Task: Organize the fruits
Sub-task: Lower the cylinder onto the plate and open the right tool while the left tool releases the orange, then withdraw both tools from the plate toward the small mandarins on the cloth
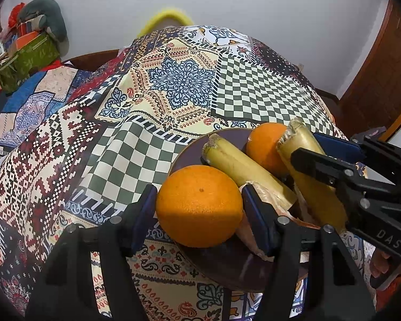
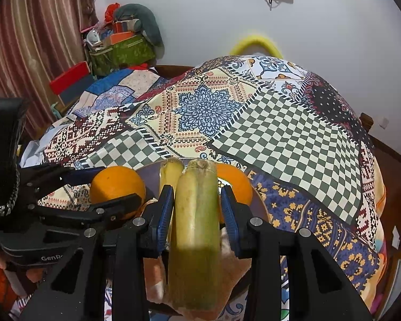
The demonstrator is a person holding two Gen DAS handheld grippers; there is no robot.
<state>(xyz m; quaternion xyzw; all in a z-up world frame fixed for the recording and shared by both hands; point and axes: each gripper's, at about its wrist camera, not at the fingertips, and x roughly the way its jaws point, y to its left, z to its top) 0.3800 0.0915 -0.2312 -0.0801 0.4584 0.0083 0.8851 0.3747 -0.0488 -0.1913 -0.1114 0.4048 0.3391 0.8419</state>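
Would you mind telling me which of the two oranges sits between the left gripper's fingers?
The nearer orange, at the plate's front edge, sits in the left gripper. The other orange lies farther back, behind the bananas.

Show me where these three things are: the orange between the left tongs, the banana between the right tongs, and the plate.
orange (image 1: 199,206), left wrist view, middle of its peel.
banana (image 2: 196,230), right wrist view, middle of its length.
plate (image 1: 181,157), left wrist view, bare purple rim left of the fruit.
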